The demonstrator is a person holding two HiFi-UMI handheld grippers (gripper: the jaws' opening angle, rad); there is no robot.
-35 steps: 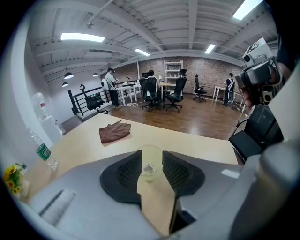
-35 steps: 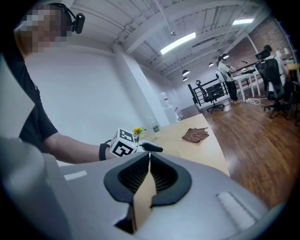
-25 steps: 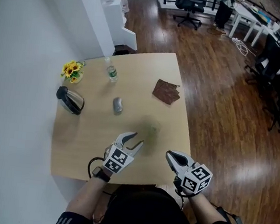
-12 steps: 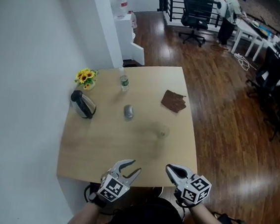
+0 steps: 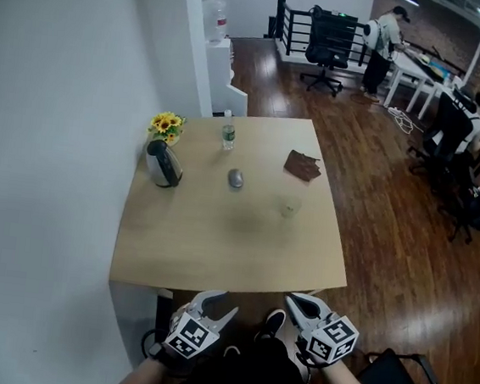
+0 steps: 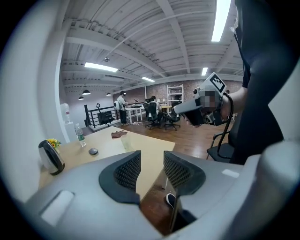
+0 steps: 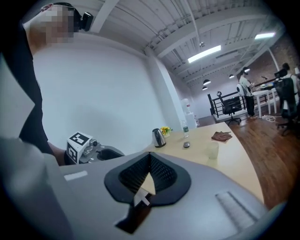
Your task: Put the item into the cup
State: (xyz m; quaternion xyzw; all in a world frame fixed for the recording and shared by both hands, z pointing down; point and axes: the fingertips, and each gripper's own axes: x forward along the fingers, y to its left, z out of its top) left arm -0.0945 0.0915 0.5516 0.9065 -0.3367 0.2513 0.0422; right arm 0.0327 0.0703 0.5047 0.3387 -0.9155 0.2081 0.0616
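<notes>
A clear cup (image 5: pixel 290 207) stands right of the middle of the wooden table (image 5: pixel 216 257). A small grey mouse-like item (image 5: pixel 236 178) lies behind it to the left. Both show far off in the left gripper view, cup (image 6: pixel 126 142) and item (image 6: pixel 93 151), and in the right gripper view, cup (image 7: pixel 212 150) and item (image 7: pixel 186 145). My left gripper (image 5: pixel 224 304) hangs off the table's near edge, open with nothing between the pads (image 6: pixel 130 169); its jaws have just been closing slightly. My right gripper (image 5: pixel 294 298) hovers beside it, shut and empty, tips meeting (image 7: pixel 150 157).
At the table's back left stand a steel kettle (image 5: pixel 164 163), yellow flowers (image 5: pixel 166 124) and a water bottle (image 5: pixel 228 136). A brown cloth (image 5: pixel 302 165) lies at the back right. A white wall runs along the left; office chairs and a person are far behind.
Both grippers have drawn back from over the table to beyond its near edge, and the view has backed away with them. Nothing on the table has moved.
</notes>
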